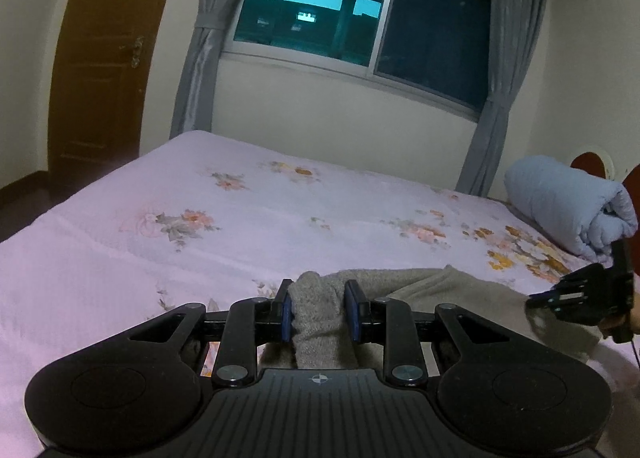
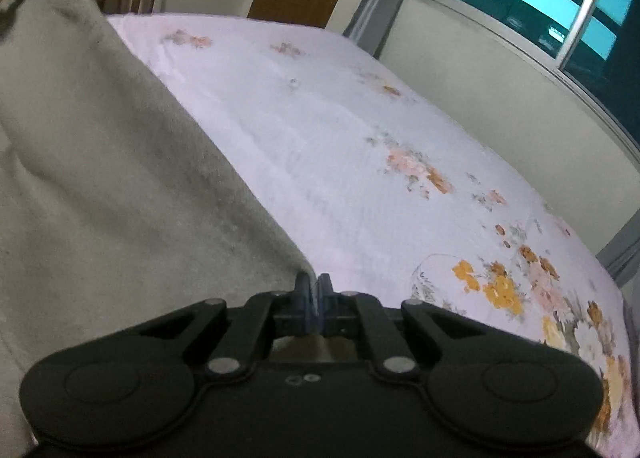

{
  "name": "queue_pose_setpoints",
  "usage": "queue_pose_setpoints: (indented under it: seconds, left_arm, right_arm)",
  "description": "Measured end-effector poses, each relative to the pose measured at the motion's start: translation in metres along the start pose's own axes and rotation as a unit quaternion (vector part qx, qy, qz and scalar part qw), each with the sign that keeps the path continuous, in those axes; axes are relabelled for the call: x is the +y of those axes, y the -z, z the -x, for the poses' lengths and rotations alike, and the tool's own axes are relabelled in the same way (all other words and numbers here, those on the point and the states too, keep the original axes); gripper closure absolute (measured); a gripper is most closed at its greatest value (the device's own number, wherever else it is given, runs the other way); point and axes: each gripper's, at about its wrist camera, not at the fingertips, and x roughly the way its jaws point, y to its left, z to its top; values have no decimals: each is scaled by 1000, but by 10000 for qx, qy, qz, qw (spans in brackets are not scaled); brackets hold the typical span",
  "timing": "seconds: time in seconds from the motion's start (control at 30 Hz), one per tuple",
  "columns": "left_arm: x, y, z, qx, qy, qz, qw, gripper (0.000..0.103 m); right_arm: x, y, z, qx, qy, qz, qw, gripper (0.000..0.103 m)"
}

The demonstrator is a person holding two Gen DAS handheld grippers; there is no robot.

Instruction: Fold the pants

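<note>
Left wrist view: the left gripper (image 1: 319,312), at lower centre of the frame, has its two blue-padded fingers (image 1: 286,312) pressed against either side of a thick bunched fold of the grey pants (image 1: 320,322). The cloth fills the gap between the pads and trails toward the right of the frame, lying on the pink flowered bedsheet (image 1: 200,226). At the right edge the right gripper (image 1: 538,300) meets the far end of the same garment. A rolled light-blue blanket (image 1: 568,206) rests on the bed at upper right, well apart from the pants. A window (image 1: 360,6) with grey curtains (image 1: 200,54) occupies the top centre, and a brown door (image 1: 104,54) the upper left.

Right wrist view: the right gripper, at lower centre, has its fingers drawn almost together, pinching a thin corner of the pants. The grey cloth rises from this corner and fills the left half of the frame, lifted clear of the bedsheet at upper left. The bedsheet spans the centre and right.
</note>
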Motion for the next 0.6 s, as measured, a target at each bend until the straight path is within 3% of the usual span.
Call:
queue_pose_setpoints:
  seconds: [0.13,0.33,0.53,0.6]
  left_arm:
    - [1,-2,8,-65,31,60,10000,76]
    - [3,-1,46,-214,353,-17,9991,76]
    - [7,32,107,-68,676,100,9976,76]
    - [9,54,121,77,629,77,9980,69]
  right_arm:
    - [-2,5,33,-230,60,-251,9994,103]
    - [23,10,141,-469,349,62,9983,103]
    - [93,32,248,-356,411,317,9980,103]
    - [121,46,262,-191,393,337,9985,103]
